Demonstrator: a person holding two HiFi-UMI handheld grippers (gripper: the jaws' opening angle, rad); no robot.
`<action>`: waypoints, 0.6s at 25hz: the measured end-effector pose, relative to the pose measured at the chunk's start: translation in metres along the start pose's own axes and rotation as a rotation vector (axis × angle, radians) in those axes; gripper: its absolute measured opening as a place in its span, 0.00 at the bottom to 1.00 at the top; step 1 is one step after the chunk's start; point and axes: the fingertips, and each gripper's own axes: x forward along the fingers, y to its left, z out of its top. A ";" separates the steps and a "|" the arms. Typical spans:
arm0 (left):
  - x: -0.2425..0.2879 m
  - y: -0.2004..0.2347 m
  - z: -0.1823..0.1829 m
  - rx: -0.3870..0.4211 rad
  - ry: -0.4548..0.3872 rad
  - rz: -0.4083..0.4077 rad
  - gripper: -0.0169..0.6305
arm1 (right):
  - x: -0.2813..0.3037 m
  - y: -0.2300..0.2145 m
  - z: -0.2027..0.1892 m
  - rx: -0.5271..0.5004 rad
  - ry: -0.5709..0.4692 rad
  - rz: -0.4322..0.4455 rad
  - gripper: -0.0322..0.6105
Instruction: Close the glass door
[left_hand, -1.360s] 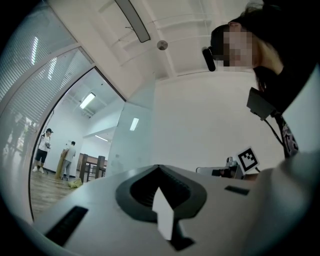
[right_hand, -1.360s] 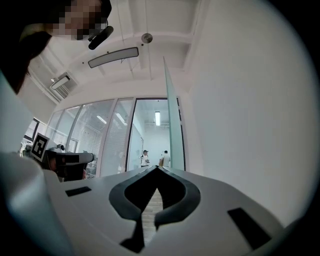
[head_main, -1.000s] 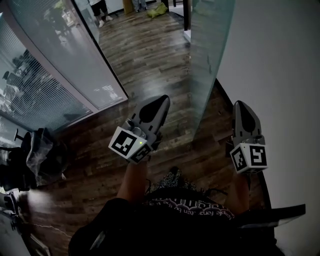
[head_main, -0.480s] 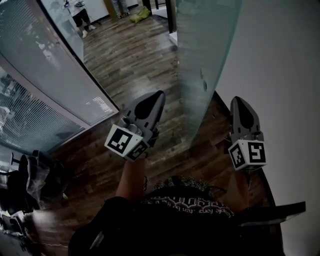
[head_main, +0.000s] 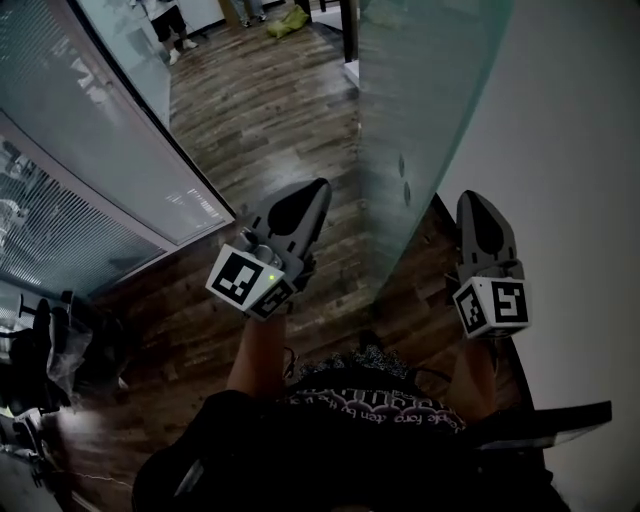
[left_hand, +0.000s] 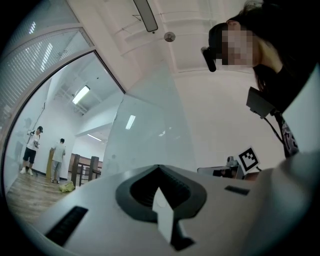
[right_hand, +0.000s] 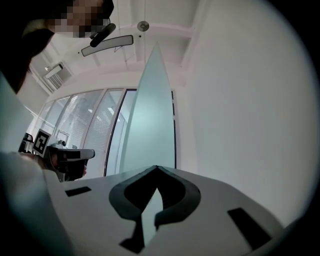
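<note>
The frosted glass door (head_main: 420, 120) stands open and edge-on in the head view, between my two grippers. Two small round fittings (head_main: 403, 178) sit on its face. My left gripper (head_main: 320, 186) is left of the door over the wood floor, shut and holding nothing. My right gripper (head_main: 471, 196) is in the narrow gap between the door and the white wall, also shut and holding nothing. In the left gripper view the door (left_hand: 150, 130) rises ahead of the shut left gripper (left_hand: 159, 167). Ahead of the right gripper (right_hand: 157, 167), the door (right_hand: 150, 115) tapers upward.
A glass partition with blinds (head_main: 90, 170) runs along the left. A white wall (head_main: 570, 150) closes the right side. Dark bags (head_main: 70, 350) lie at the lower left. Two people (left_hand: 45, 155) and a yellow-green bag (head_main: 287, 20) are far down the wooden floor (head_main: 270, 110).
Both grippers have travelled forward along the door, one on each side. The door's near edge and the partition have slid closer to me. Both jaws have stayed shut.
</note>
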 end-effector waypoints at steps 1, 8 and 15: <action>0.001 0.004 0.000 -0.002 -0.002 0.008 0.03 | 0.004 0.000 -0.001 -0.002 0.002 0.008 0.05; 0.016 0.006 -0.008 0.017 0.005 0.025 0.03 | 0.016 -0.010 -0.011 -0.024 0.006 0.099 0.05; 0.007 0.022 -0.006 0.050 0.034 0.077 0.03 | 0.027 0.007 -0.031 -0.002 0.103 0.403 0.06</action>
